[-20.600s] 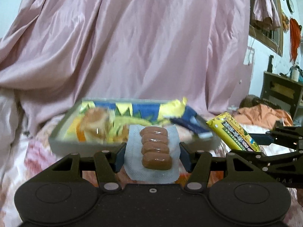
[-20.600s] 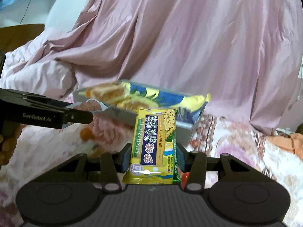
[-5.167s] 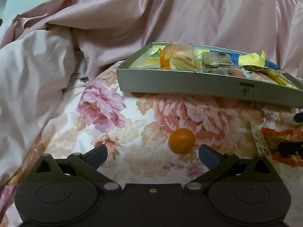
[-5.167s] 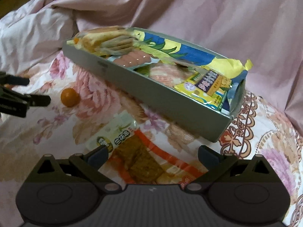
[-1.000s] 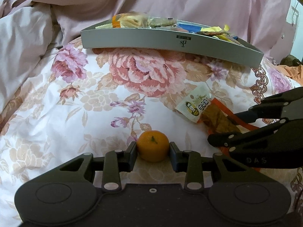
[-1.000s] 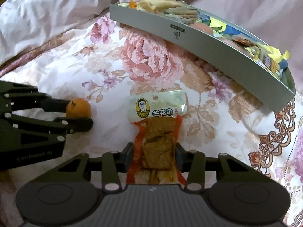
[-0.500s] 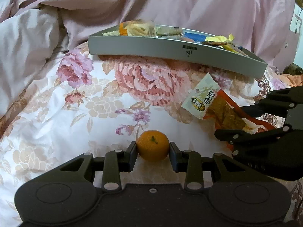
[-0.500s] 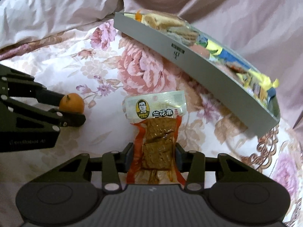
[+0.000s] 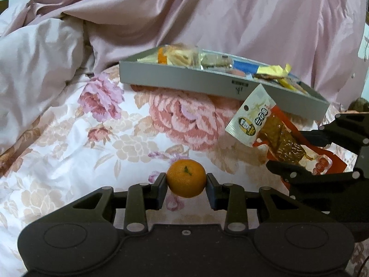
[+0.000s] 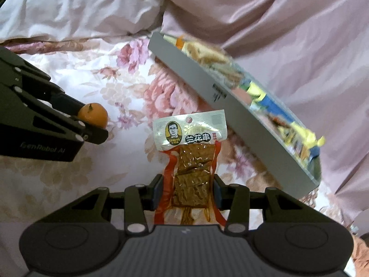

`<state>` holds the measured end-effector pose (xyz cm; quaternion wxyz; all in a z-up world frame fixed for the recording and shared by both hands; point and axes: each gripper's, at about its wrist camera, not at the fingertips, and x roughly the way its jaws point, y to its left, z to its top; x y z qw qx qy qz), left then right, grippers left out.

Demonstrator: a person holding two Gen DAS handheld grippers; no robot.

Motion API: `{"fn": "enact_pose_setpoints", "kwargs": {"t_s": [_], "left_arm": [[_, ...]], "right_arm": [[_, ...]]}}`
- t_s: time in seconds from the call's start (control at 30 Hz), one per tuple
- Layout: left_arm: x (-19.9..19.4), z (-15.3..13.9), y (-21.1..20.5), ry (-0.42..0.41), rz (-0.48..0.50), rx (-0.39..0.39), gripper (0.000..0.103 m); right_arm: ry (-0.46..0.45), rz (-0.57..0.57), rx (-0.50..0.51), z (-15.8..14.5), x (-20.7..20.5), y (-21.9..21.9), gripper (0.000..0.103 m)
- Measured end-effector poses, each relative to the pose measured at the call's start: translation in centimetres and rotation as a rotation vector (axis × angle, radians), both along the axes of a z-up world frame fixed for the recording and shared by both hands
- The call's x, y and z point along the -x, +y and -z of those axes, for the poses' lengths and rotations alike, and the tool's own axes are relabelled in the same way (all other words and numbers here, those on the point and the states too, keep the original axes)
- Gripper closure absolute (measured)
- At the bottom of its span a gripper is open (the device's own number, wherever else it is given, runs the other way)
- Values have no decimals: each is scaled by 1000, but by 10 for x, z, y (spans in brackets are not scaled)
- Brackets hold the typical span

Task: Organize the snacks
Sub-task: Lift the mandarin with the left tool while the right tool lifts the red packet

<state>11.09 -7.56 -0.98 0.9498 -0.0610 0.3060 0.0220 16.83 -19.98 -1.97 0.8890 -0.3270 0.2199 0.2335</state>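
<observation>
The left gripper is clenching a small orange between its pads, and the right gripper is clamping a clear packet of brown tofu strips by its lower half; both snacks are now hanging clear of the floral bedspread, whereas a second ago they were sitting low against it; the packet is tipping up, its white header pointing toward the grey tray. That reads as the carry beginning: the last two loose snacks are heading for the tray, which is lying at the far side, already crowded with wrappers. Some seconds back both grippers were standing wide, the orange and packet lying loose on the cloth; far earlier still, they were holding a sausage pack and a yellow cracker packet, now apparently in the tray.
</observation>
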Motion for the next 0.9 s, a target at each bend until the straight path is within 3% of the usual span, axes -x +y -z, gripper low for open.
{"fn": "enact_pose_setpoints", "kwargs": {"t_s": [0.4,0.73,0.9], "left_arm": [[-16,-50,2,-140,-20,24,65],[-74,-102,-4,-233,-1,-20,65],[-112,-115,-13,-239,12,-26,65]], "right_arm": [[-216,-14,-83,-28,14,-4,55],[-346,136,-336,-67,-22,-27,54],[-357,220,-457,-82,-58,-41,54]]}}
